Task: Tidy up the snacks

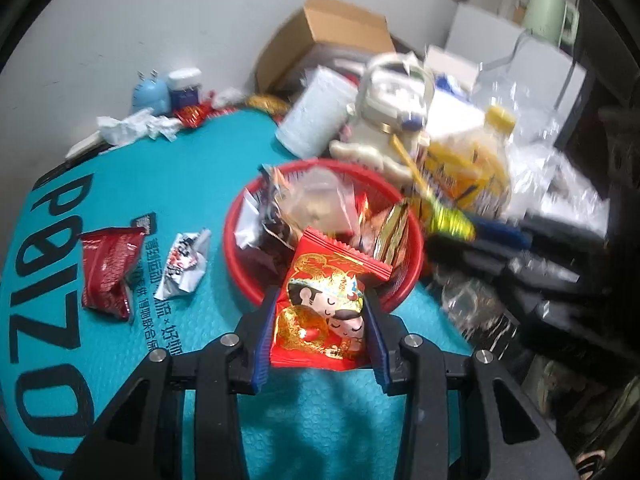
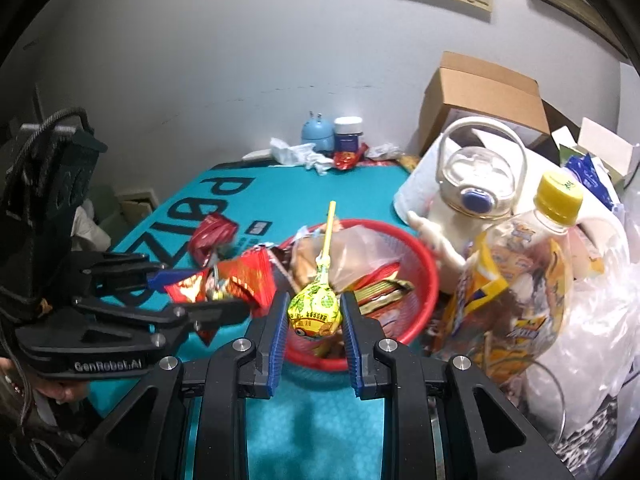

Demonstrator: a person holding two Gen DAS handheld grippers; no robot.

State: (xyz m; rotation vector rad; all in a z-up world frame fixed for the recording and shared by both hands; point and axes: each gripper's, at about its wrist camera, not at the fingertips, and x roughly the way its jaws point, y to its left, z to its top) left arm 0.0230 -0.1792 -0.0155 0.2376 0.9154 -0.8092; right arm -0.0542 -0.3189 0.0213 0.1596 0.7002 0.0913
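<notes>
A red mesh basket [image 1: 404, 280] [image 2: 430, 276] full of snack packets sits on the teal mat. My left gripper [image 1: 322, 300] is shut on a red cartoon snack packet [image 1: 324, 304], held at the basket's near rim; it also shows in the right wrist view [image 2: 240, 280]. My right gripper [image 2: 315, 312] is shut on a yellow lollipop [image 2: 314, 312], stick pointing up, over the basket's near edge. In the left wrist view the lollipop [image 1: 452, 220] shows blurred at the basket's right. A dark red packet [image 1: 108, 268] and a white wrapper [image 1: 184, 264] lie on the mat left of the basket.
A yellow-capped drink bottle [image 2: 520, 272], a white astronaut-shaped bottle [image 2: 476, 184], a paper roll [image 1: 316, 116], a cardboard box [image 2: 484, 92] and plastic bags crowd the right. A blue toy [image 2: 318, 132], a jar [image 2: 348, 132] and crumpled wrappers [image 1: 136, 128] sit by the wall.
</notes>
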